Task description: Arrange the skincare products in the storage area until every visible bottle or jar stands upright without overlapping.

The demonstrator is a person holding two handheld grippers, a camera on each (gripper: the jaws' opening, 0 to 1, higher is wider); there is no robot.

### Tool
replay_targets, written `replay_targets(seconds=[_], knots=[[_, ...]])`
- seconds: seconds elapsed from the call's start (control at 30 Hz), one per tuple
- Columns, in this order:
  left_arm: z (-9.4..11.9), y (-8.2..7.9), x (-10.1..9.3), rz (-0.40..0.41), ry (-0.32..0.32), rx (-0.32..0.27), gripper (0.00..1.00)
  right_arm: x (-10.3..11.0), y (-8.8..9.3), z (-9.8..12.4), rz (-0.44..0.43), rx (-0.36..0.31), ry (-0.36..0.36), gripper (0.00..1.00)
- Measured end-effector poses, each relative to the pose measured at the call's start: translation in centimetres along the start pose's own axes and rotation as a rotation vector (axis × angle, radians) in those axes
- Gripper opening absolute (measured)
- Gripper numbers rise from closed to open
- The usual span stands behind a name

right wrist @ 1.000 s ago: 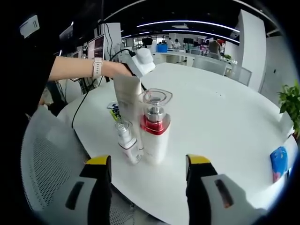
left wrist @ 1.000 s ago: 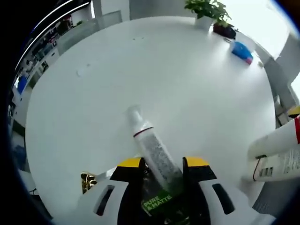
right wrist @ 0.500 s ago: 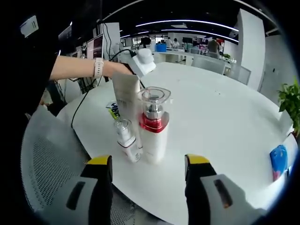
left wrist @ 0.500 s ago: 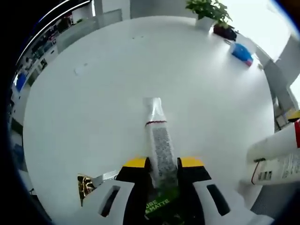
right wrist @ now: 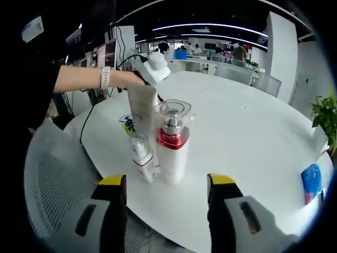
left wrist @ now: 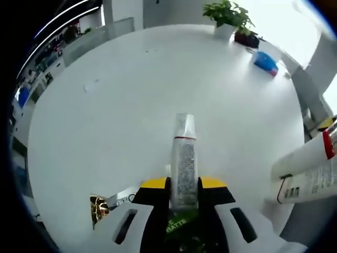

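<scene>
My left gripper [left wrist: 184, 184] is shut on a pale tube [left wrist: 185, 157] with a red band and clear cap; the tube points straight out from the jaws over the white table [left wrist: 105, 116]. Green print shows on the tube between the jaws. In the right gripper view the same tube [right wrist: 143, 108] hangs upright from the left gripper [right wrist: 151, 64], just behind a white pump bottle [right wrist: 172, 145] with a red collar and a small clear-capped bottle [right wrist: 142, 158], both upright. My right gripper [right wrist: 166, 182] is open, in front of these bottles. The white bottle [left wrist: 310, 168] also shows at right.
A person's arm with a watch [right wrist: 105, 78] holds the left gripper. A green sachet [right wrist: 126, 126] lies behind the small bottle. A gold item [left wrist: 98, 206] lies near the table edge. Potted plants [left wrist: 227, 13] and a blue packet [left wrist: 263, 60] sit far across. A mesh chair [right wrist: 47, 200] stands below.
The left jaws have closed in on the tube, and the tube has swung from leaning left to pointing straight ahead. The right gripper and the two standing bottles have stayed put.
</scene>
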State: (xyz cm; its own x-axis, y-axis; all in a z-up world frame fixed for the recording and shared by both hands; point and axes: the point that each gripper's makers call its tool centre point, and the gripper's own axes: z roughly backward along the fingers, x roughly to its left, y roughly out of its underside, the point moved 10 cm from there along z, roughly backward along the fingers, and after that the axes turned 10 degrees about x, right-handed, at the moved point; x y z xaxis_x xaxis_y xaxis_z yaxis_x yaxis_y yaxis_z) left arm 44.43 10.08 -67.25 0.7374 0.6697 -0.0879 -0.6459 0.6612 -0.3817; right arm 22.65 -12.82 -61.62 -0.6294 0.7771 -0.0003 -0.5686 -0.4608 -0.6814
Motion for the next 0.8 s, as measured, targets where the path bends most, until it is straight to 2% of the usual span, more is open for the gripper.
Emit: replay_targets(seconds=[0.37,0.67,0.8], knots=[[3.3,0.7,-0.9,-0.032,-0.026,-0.111,0.17,-0.1,-0.2,0.5,0.004,-0.039,-0.019,0.62],[6.3,1.7,-1.6,-0.041,-0.043,-0.199,0.17,-0.1,-0.4,1.0,-0.007,-0.059,-0.006,0.60],[7.3,2.2,-1.9,-0.047,-0.043,-0.220,0.17,0.0,-0.4,1.1,-0.010,-0.061,-0.004,0.59]])
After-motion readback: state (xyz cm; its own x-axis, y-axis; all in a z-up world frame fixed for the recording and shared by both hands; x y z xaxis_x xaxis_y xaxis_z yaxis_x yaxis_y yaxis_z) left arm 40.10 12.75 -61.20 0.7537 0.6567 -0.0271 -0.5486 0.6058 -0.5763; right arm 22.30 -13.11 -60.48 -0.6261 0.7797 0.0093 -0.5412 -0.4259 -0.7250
